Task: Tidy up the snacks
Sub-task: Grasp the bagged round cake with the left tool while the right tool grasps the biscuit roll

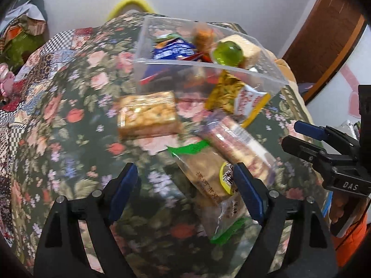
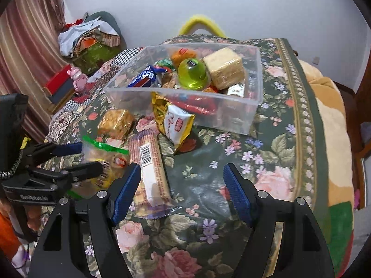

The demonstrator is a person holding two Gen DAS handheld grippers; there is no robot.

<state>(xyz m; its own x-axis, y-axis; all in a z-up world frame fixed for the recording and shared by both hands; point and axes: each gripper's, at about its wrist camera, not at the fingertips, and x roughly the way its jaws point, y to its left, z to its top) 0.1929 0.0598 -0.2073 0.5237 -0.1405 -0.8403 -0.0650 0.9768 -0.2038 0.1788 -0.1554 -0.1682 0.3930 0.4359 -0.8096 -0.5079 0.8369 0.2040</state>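
Your left wrist view looks down close over the floral-cloth desk [image 1: 69,120]; your right sits further right, both facing the clear plastic snack bin [image 1: 208,69] [image 2: 231,115].

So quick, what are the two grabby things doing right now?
Left gripper: jaws open, holding nothing, right over the green-edged snack packet.
Right gripper: jaws open, empty, beside the long wafer pack.

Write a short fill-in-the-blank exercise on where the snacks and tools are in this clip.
1. The green jelly cup sits ___ the clear bin.
2. The long biscuit pack lies on the ___ cloth, outside it.
3. Both the left tool and right tool are ___.

Answers: inside; floral; open
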